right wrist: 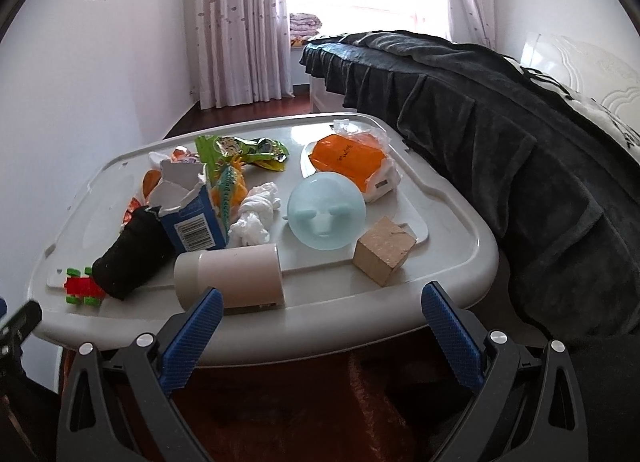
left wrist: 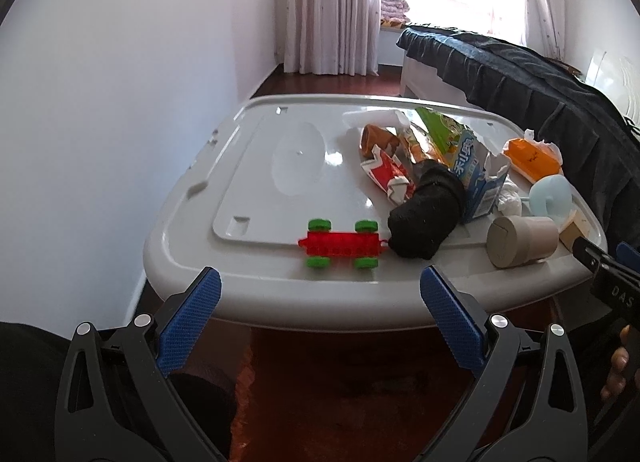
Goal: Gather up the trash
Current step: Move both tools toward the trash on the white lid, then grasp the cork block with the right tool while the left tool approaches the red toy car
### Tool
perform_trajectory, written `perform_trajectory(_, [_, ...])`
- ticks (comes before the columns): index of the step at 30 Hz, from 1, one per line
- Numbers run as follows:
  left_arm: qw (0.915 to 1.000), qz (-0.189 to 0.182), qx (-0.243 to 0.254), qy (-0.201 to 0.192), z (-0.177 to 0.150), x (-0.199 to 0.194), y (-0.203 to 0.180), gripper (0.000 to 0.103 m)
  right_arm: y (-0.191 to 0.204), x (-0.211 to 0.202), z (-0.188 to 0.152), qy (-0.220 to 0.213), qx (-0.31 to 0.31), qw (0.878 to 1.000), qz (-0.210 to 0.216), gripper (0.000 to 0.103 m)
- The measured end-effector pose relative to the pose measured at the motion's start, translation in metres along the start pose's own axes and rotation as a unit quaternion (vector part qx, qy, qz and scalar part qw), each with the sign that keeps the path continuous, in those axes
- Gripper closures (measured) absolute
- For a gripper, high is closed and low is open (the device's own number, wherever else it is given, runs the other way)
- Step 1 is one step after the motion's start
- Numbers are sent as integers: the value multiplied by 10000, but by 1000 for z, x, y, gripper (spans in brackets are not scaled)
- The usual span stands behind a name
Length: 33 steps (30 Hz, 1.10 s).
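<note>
Spanning most of both views, a grey plastic lid (right wrist: pixel 460 198) serves as the work surface, with a dark-covered bed (right wrist: pixel 520 134) along its right side. Trash sits toward the far middle: a torn blue carton (right wrist: pixel 192 218) upright, a green snack wrapper (right wrist: pixel 248 150) behind it, a red wrapper (left wrist: pixel 386 172) to its left, and a crumpled white tissue (right wrist: pixel 256 214) just right of the carton. A black sock (left wrist: pixel 424 218) leans on the carton. Near the front edge lie a beige cup (right wrist: pixel 236 274) on its side, a pale blue disc (right wrist: pixel 326 214), a wooden block (right wrist: pixel 382 250) and a red toy car (left wrist: pixel 340 244). Both the left gripper (left wrist: pixel 320 294) and right gripper (right wrist: pixel 320 314) hang spread wide before the near rim, holding nothing.
</note>
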State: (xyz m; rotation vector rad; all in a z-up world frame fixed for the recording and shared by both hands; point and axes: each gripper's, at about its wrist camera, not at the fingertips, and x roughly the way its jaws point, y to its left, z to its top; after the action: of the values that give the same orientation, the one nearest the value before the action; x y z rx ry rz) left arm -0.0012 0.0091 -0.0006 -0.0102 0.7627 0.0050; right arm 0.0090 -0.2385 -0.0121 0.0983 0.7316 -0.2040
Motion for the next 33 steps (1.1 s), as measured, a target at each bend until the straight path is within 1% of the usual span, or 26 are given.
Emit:
perform_trajectory(2, [10000, -47, -27, -15, -2, -1, 1, 6, 2, 1, 0, -4, -4, 10000, -35, 5])
perform_trajectory(6, [10000, -63, -4, -3, -5, -1, 1, 6, 10, 5, 1, -15, -204, 9997, -156, 5])
perform_trajectory(8, [10000, -5, 62, -36, -7, -2, 1, 6, 12, 5, 1, -37, -238, 9996, -165, 5])
perform_trajectory(9, [9999, 58, 94, 6, -7, 0, 1, 6, 13, 5, 2, -64, -258, 9995, -161, 5])
perform_trajectory(10, [9999, 36, 99, 41, -6, 0, 1, 6, 13, 5, 3, -85, -272, 9995, -155, 5])
perform_trajectory(18, [10000, -53, -32, 53, -7, -4, 8, 6, 22, 5, 7, -200, -543, 9982, -135, 5])
perform_trajectory(22, [9998, -98, -143, 126, -6, -2, 12, 6, 21, 7, 8, -186, -517, 9984, -146, 5])
perform_trajectory(27, [10000, -27, -54, 60, -6, -4, 8, 6, 13, 6, 7, -184, -529, 9983, -155, 5])
perform_trajectory(30, [10000, 24, 30, 23, -6, -6, 4, 6, -5, 5, 14, -123, -537, 9984, -126, 5])
perform_trajectory(33, [9999, -23, 47, 122, -6, -2, 1, 6, -26, 11, 22, -21, -404, 9991, -86, 5])
